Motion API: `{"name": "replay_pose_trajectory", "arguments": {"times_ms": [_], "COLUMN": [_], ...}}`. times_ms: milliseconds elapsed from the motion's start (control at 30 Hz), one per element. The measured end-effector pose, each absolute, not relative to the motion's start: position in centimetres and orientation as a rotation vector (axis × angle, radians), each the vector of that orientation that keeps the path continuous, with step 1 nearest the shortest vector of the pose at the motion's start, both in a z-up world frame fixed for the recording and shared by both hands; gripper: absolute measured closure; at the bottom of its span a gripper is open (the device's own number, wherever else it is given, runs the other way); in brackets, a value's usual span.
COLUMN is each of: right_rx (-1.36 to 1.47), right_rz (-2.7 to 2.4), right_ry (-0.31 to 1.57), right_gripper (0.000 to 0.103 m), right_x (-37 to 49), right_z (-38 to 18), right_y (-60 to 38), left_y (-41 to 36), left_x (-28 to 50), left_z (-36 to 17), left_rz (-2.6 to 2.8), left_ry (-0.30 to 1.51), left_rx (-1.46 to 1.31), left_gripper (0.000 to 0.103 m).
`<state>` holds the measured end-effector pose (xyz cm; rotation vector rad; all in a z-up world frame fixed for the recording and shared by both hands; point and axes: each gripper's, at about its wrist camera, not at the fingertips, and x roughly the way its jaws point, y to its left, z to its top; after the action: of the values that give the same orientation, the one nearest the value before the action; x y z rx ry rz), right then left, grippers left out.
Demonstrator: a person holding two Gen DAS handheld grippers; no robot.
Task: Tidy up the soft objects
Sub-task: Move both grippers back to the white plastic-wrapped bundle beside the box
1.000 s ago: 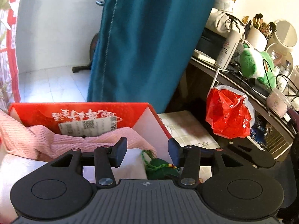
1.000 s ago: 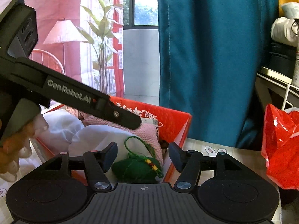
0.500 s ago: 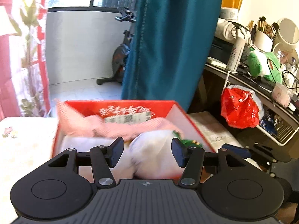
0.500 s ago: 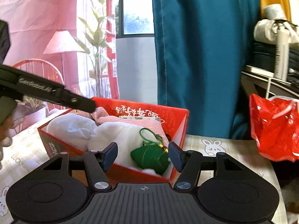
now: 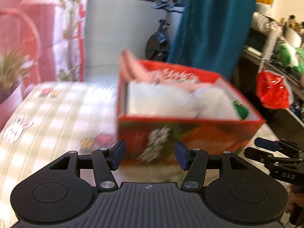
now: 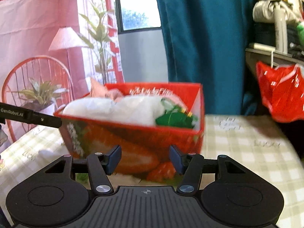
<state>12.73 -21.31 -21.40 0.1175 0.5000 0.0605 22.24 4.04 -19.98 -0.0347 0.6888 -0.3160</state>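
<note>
A red carton (image 5: 190, 133) (image 6: 133, 138) stands on the checked tablecloth. In it lie white plush pieces (image 5: 161, 100) (image 6: 114, 108), a pink knitted cloth (image 5: 133, 66) (image 6: 102, 91) at the back, and a green pouch (image 5: 241, 110) (image 6: 174, 119) in the right corner. My left gripper (image 5: 149, 153) is open in front of the carton's near wall, nothing between its fingers. My right gripper (image 6: 145, 157) is also before the carton, jaws closing slightly on nothing. Each gripper shows at the edge of the other's view: the right gripper (image 5: 273, 152), the left gripper (image 6: 30, 115).
The tablecloth (image 5: 47, 114) spreads to the left and front of the carton. A red plastic bag (image 5: 273, 93) (image 6: 281, 95) hangs from a cluttered shelf at the right. A teal curtain (image 5: 209, 28) hangs behind. A wire chair with a plant (image 6: 38, 79) stands at the left.
Both grippers have drawn back from over the carton's contents to in front of its near wall. The whole carton now shows; the green pouch stays inside.
</note>
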Motion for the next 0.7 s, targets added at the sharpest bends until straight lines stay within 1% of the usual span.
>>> {"name": "replay_pose_trajectory", "arguments": {"times_ms": [267, 700], "right_rx": [0.157, 0.207], "right_rz": [0.083, 0.103], "right_ry": [0.589, 0.674], "right_gripper": [0.05, 0.05], "right_x": [13.7, 16.5], "right_z": [-24.6, -27.2], "right_y": [-20.3, -19.7], "left_y": [8.4, 8.7], "left_x": [23.1, 23.1], "left_z": [-23.3, -26.5], "left_rz": [-0.23, -0.265], "left_ry": [0.778, 0.847], "left_rx": [-0.139, -0.26], "left_gripper": [0.044, 0.045]}}
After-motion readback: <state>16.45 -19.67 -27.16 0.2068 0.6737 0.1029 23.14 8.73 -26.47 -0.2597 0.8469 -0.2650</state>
